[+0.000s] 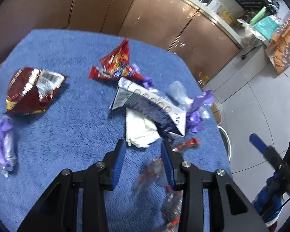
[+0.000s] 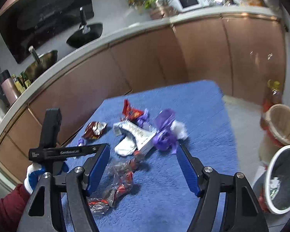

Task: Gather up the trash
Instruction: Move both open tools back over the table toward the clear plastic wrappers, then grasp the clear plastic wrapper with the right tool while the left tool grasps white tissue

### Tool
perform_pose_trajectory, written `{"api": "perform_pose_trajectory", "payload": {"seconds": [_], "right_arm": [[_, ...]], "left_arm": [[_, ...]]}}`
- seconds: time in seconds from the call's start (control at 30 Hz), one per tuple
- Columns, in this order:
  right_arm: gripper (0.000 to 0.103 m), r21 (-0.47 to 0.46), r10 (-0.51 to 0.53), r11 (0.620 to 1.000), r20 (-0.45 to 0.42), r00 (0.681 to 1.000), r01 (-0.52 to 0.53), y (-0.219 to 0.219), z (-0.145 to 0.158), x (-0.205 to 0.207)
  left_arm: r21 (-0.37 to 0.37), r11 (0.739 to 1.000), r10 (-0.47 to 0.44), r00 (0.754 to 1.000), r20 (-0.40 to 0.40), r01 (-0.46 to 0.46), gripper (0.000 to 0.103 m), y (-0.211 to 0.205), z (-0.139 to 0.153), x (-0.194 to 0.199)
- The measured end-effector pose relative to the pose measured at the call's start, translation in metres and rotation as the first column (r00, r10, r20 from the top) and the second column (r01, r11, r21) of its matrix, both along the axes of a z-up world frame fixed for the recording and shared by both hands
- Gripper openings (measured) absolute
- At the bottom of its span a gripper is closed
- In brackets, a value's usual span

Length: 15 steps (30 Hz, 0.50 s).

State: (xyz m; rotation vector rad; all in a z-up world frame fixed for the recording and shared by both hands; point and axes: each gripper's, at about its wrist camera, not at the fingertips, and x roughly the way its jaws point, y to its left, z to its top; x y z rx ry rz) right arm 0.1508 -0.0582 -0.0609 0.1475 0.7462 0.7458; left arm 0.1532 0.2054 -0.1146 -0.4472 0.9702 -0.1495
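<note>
Left gripper open, crumpled tissue just ahead

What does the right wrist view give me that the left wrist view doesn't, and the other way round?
Right wrist only: the white-rimmed bin and wooden bucket on the floor beside the table, plus a gloved hand.

Left wrist only: a purple wrapper alone at the towel's left edge.

Both: the blue towel, dark red chip bag, white carton, crumpled tissue and clear wrapper. Neither gripper holds anything.
</note>
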Motion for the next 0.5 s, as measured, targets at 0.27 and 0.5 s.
{"api": "perform_pose_trajectory", "payload": {"seconds": [0.27,0.5], "right_arm": [[0.059,0.000,0.106,0.994,-0.132,0.986,-0.107,0.036,-0.046,0.028],[0.049,0.006,0.142,0.990,-0.184,0.973,-0.143,0.051,-0.061,0.044]], "left_arm": [[-0.075,0.997,-0.007,0.998,-0.061,0.003,0.036,0.006,-0.026,0.027],[-0.126,0.992,-0.025,0.996,-0.085,0.014,0.034,0.001,-0.037,0.043]]}}
